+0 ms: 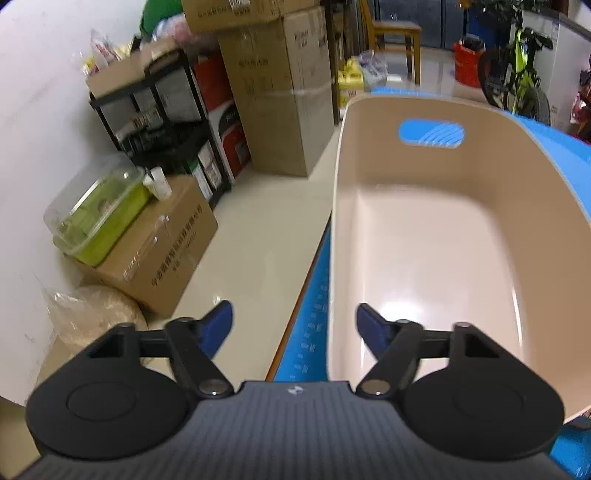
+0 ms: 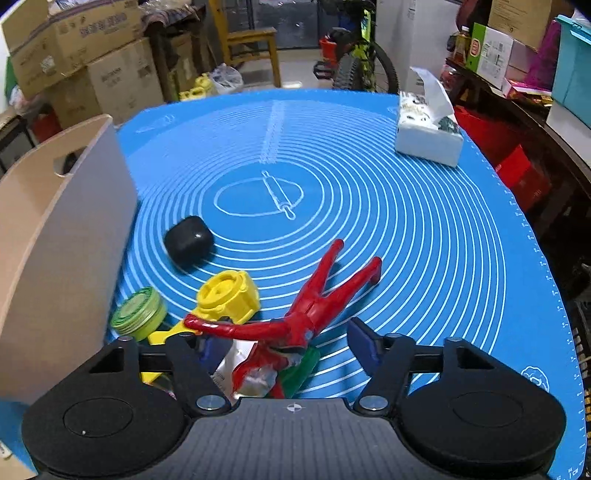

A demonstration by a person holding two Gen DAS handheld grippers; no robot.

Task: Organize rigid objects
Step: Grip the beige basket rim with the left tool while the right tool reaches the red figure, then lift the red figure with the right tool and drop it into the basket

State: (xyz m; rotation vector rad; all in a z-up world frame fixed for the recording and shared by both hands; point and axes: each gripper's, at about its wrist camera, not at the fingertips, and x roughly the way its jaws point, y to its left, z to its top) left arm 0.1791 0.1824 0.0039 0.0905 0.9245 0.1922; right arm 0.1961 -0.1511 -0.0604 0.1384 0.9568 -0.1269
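Red plastic action figure (image 2: 314, 306) lies near the blue mat's (image 2: 424, 240) front edge, tangled with a yellow toy (image 2: 229, 295). Right gripper (image 2: 288, 343) half-wide, straddling it unpressed; closing may snag neighbours. Left gripper (image 1: 293, 325) half-wide, empty, straddling beige bin's (image 1: 424, 240) wall

Storage room or stockroom: stacked cardboard boxes (image 1: 273, 110) against the wall, black shelving rack (image 1: 159, 122) beside them, bicycle (image 1: 517, 70) and wooden chair (image 1: 395, 33) beyond the boxes.

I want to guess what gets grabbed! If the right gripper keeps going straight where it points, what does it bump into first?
Probably the red toy figure. It lies on the blue mat right ahead of the right gripper, between its open fingers. Depth is hard to judge.
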